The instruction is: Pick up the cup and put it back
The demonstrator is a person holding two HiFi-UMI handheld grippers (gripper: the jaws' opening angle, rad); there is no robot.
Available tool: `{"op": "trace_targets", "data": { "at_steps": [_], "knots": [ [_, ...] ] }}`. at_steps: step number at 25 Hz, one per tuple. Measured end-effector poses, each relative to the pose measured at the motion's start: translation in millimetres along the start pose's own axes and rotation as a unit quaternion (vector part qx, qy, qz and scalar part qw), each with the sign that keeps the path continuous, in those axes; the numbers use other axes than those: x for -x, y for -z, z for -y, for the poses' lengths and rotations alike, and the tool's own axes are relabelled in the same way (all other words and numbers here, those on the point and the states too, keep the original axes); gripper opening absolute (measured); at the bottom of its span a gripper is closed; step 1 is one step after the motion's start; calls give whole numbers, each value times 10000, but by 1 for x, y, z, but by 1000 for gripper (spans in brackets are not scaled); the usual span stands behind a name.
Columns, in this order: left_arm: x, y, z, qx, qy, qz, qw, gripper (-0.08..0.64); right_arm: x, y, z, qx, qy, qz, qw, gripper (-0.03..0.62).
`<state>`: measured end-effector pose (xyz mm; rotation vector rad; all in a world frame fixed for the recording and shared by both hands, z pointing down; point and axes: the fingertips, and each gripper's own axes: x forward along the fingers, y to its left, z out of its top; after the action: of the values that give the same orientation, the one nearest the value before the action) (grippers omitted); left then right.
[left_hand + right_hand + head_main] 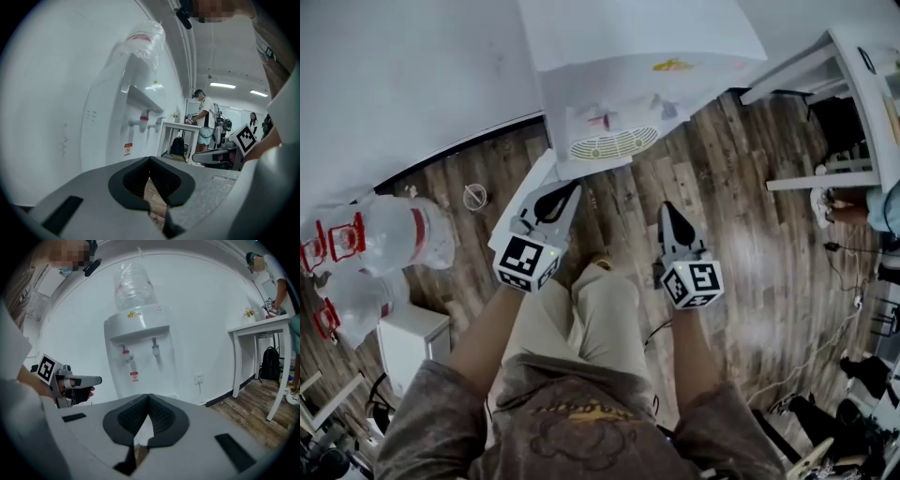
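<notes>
**Head view, looking steeply down.** A person is standing on a wooden floor [750, 253] facing a white water dispenser [619, 75]. The person is holding the left gripper [571, 188] and the right gripper [668, 207] side by side and apart, both pointing toward the dispenser's drip grille [614, 143]. Large water bottles [398, 234] are lying on the floor at the person's left.

**Left gripper view.** Its jaws are meeting at the tips with nothing between them. Only floor is showing through the gap behind the pads.

**Right gripper view.** Its jaws are likewise pressing together, empty, and aiming at the dispenser front below the taps [154, 350] and the inverted bottle [133, 284]. A white table [262, 326] is standing to the dispenser's right.

The cup is not showing clearly in any view, so its place cannot be told.
</notes>
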<state>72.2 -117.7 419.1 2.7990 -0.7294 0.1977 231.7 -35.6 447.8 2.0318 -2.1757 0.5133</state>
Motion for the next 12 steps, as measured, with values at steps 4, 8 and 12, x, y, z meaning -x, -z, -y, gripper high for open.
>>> {"op": "trace_targets", "data": {
  "at_steps": [4, 8, 12],
  "knots": [
    [-20, 46, -13, 83, 8, 89, 9999, 1, -21, 46, 20, -28, -1, 70, 10000, 2],
    [-38, 80, -21, 34, 119, 227, 9997, 2, -36, 87, 35, 29, 8, 144, 9999, 3],
    [-55, 110, -28, -76, 242, 346, 9991, 1, -47, 121, 50, 19, 99, 270, 9996, 2]
  ]
}}
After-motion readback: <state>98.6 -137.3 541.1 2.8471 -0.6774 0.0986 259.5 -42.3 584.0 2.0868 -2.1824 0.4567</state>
